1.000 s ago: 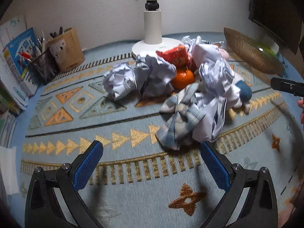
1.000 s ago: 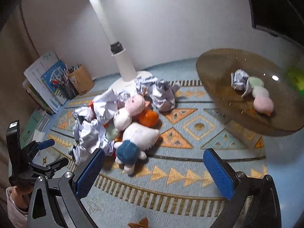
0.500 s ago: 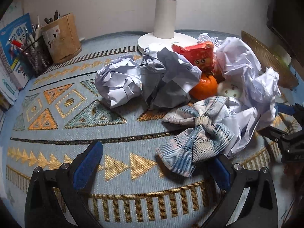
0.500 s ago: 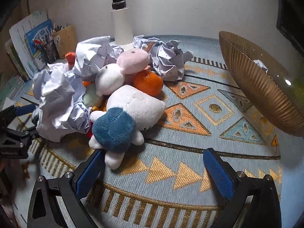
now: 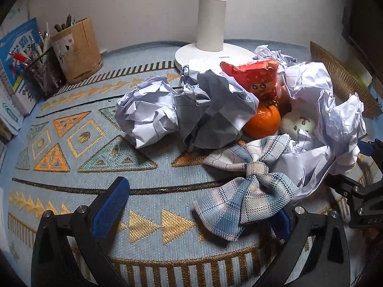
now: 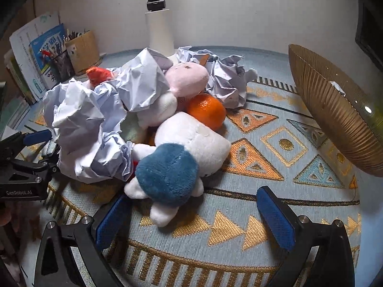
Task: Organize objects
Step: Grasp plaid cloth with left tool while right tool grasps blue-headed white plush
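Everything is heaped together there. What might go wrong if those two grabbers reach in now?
1. The left hand-held gripper, open, has one finger under the plaid bow; closing may also snag the crumpled paper touching it.
2. The orange is wedged against the white plush toy; lifting the toy with the right hand-held gripper might send it rolling.

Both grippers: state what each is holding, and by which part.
Nothing is held. The left gripper is open beside the plaid bow; the right gripper is open beside the plush toy.
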A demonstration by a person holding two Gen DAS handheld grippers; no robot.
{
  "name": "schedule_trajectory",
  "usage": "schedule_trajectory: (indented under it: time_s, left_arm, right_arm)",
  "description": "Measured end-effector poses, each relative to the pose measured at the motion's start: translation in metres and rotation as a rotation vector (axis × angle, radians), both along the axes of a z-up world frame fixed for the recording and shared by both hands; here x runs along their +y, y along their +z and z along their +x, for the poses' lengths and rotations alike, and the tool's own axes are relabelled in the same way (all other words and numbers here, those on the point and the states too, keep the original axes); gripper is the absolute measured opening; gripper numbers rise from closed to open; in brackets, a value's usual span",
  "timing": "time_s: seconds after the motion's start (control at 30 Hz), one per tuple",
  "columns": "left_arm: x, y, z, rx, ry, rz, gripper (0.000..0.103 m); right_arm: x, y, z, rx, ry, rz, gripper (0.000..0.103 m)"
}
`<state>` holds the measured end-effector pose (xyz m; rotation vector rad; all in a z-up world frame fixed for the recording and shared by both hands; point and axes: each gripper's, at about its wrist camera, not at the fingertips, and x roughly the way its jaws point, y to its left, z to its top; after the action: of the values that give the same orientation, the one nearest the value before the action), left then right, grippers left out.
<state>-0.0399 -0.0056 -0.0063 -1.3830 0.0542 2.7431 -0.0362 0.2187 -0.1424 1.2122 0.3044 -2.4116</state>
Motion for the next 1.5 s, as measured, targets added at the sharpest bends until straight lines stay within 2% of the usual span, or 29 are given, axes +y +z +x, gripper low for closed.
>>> schedule_trajectory:
  time_s: [0.07,0.1,0.17,0.2,0.23,0.27,0.4,0.6,0.8,1.03,1.37,1.5]
  left_arm:
    - [0.001,0.001,0.002,0.006,-0.007,0.012,0.101]
    - [0.002,-0.001,0.0,0.016,-0.018,0.024,0.094]
    - [0.005,0.002,0.002,0.049,-0.043,0.026,0.063]
    - [0.009,0.004,0.004,0.069,-0.06,0.019,0.029]
    - [0.013,0.006,0.005,0.091,-0.074,0.009,0.018]
    - [0.016,0.01,0.01,0.124,-0.09,0.003,0.017]
    - [0.015,0.024,0.027,0.243,-0.092,0.006,0.015]
    - [0.008,0.03,0.032,0.283,-0.077,0.033,0.014]
    - [0.005,0.031,0.031,0.29,-0.064,0.037,0.014]
    - [0.003,0.03,0.031,0.293,-0.048,0.035,0.014]
    - [-0.003,0.029,0.029,0.284,-0.029,0.059,0.014]
    - [-0.005,0.03,0.032,0.298,-0.03,0.068,0.014]
  right_arm:
    - [0.001,0.0,0.0,0.006,-0.006,-0.004,0.1]
    - [0.002,0.001,0.0,0.011,-0.013,-0.011,0.095]
    - [0.006,0.003,0.001,0.015,-0.009,-0.038,0.084]
    - [0.006,0.006,0.003,0.03,-0.002,-0.057,0.057]
    - [0.007,0.008,0.003,0.039,-0.004,-0.065,0.032]
    - [0.01,0.008,0.003,0.042,-0.022,-0.066,0.005]
    - [0.03,0.016,0.002,0.043,-0.049,-0.19,0.005]
    - [0.038,0.028,0.013,0.101,-0.038,-0.26,0.005]
    - [0.045,0.033,0.017,0.121,-0.036,-0.315,0.005]
    - [0.06,0.044,0.032,0.209,-0.037,-0.412,0.005]
    - [0.056,0.043,0.033,0.206,-0.017,-0.415,0.005]
    - [0.061,0.044,0.035,0.216,-0.007,-0.45,0.005]
